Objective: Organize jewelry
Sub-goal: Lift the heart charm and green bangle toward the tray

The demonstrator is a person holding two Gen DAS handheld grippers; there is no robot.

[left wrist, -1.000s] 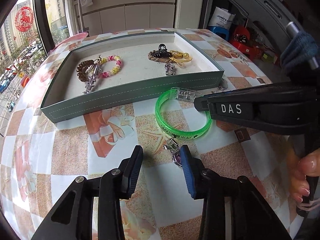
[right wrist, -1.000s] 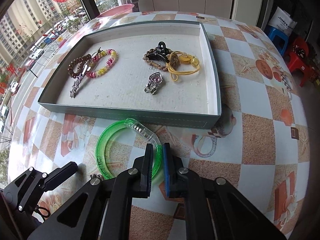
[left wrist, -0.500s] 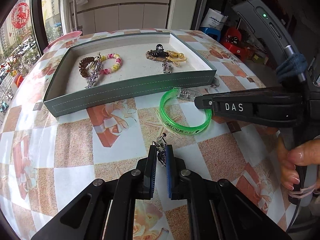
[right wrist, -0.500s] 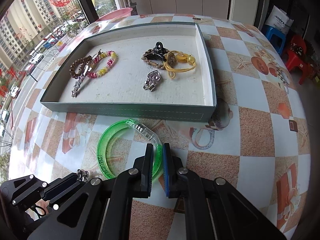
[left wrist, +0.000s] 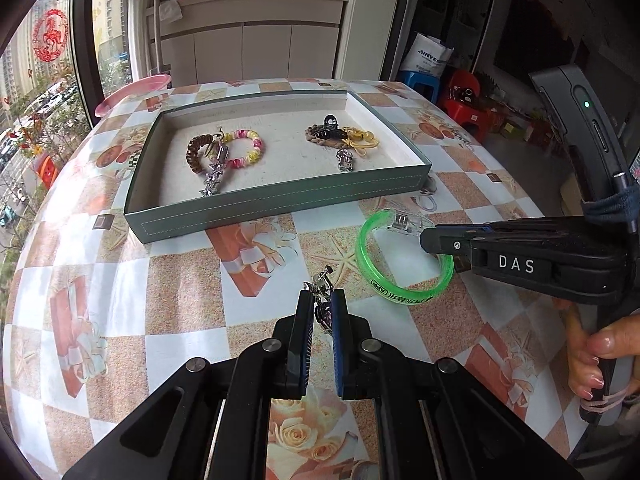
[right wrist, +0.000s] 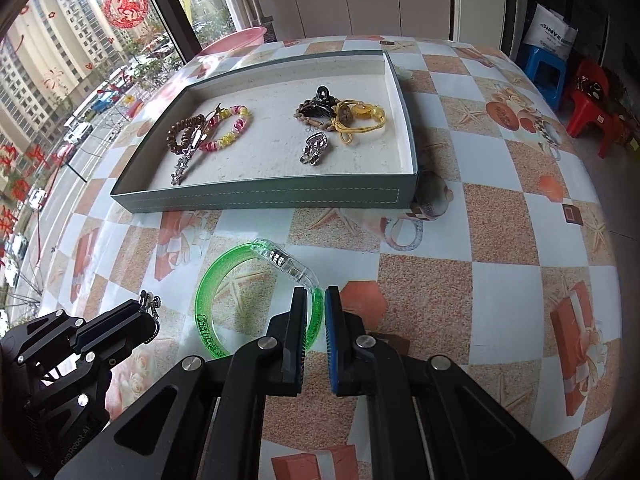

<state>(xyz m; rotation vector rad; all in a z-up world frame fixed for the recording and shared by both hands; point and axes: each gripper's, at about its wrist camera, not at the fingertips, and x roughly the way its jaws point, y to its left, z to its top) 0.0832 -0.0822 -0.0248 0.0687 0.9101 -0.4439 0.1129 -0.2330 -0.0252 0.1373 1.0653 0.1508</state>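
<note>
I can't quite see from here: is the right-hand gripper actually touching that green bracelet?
Touching. In the right wrist view the right gripper has its two fingers shut on the rim of the green bracelet, the band pinched between them.

The left gripper [left wrist: 322,312] is clamped on a small silver charm [left wrist: 322,292], whose clasp sticks up past the fingertips above the patterned tablecloth [left wrist: 192,292]. To the right, the right gripper [left wrist: 430,240] pinches the rim of a green bangle [left wrist: 384,284] with a clear clasp. Beyond lies a grey-green tray [left wrist: 272,204] holding a brown bead bracelet [left wrist: 196,152], a pink-and-yellow bracelet [left wrist: 250,148], a silver star hairpin [left wrist: 214,172], a black claw clip [left wrist: 330,132] and a yellow hair tie [left wrist: 364,140].
</note>
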